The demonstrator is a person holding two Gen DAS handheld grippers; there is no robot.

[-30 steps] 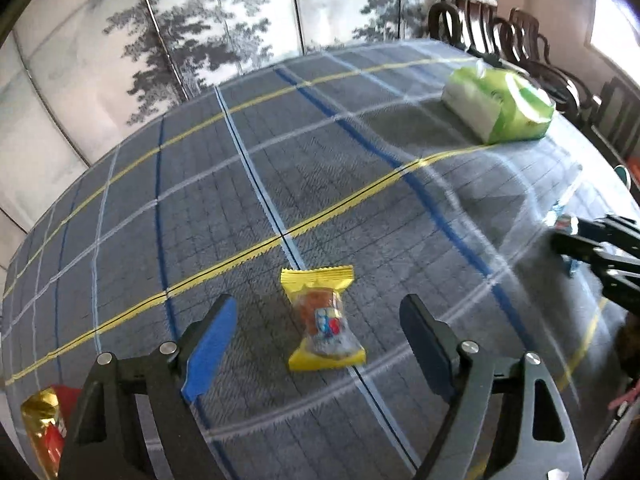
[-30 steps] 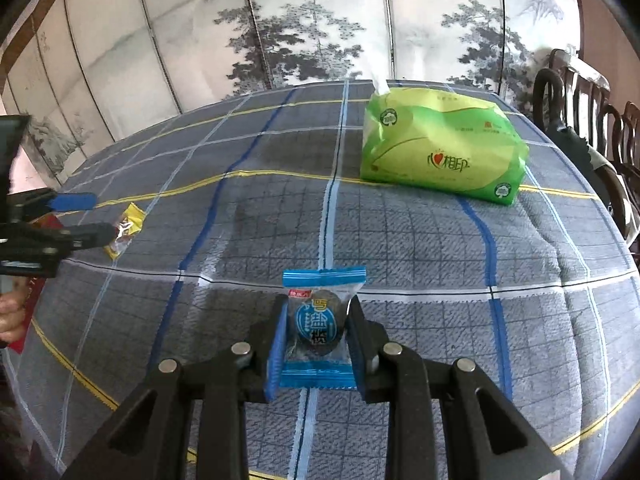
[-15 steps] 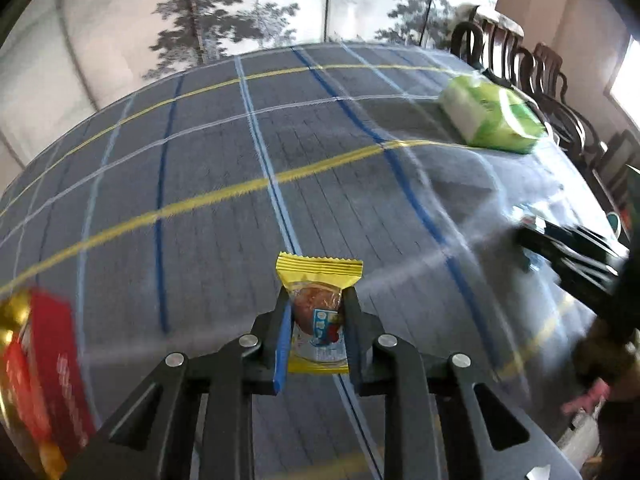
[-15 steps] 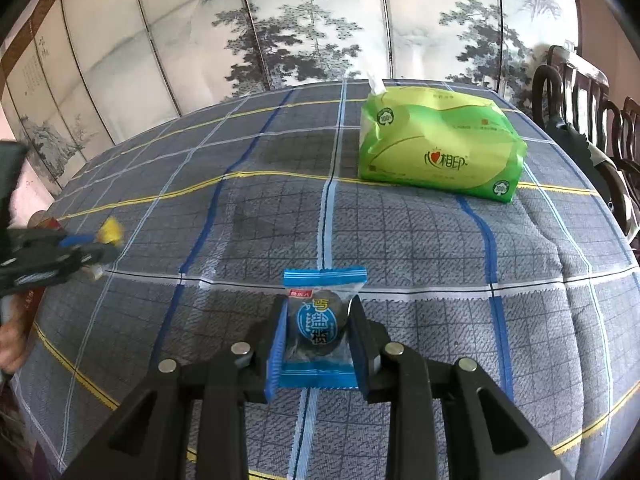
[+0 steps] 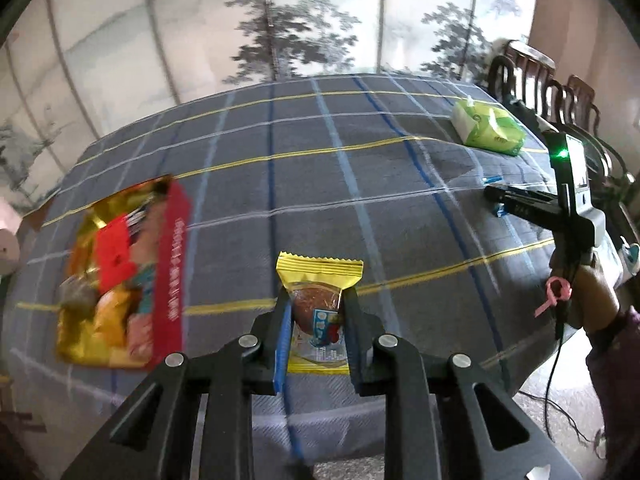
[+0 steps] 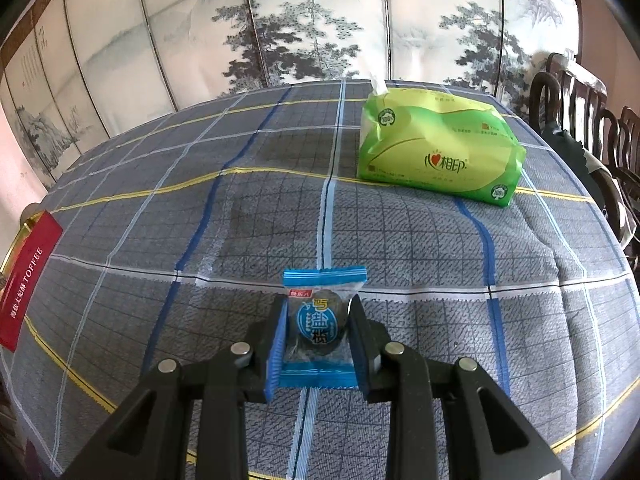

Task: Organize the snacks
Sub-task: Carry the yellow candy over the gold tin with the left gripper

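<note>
My left gripper (image 5: 316, 300) is shut on a yellow snack packet (image 5: 318, 316) and holds it above the table's near edge. A red and gold toffee box (image 5: 124, 276), open and holding several snacks, lies on the table to its left. My right gripper (image 6: 318, 312) is shut on a blue snack packet (image 6: 320, 320) over the plaid tablecloth (image 6: 400, 248). The right gripper also shows in the left wrist view (image 5: 496, 196) at the far right, with the blue packet's edge showing. The box's red side shows at the left edge of the right wrist view (image 6: 28, 276).
A green tissue pack (image 6: 436, 156) lies on the far right of the table; it also shows in the left wrist view (image 5: 488, 128). Dark wooden chairs (image 6: 580, 92) stand along the right side. A painted folding screen (image 6: 280, 28) stands behind the table.
My left gripper closed on the yellow packet, lifted it and swung left, so the toffee box came into view. My right gripper stays shut on the blue packet, almost still.
</note>
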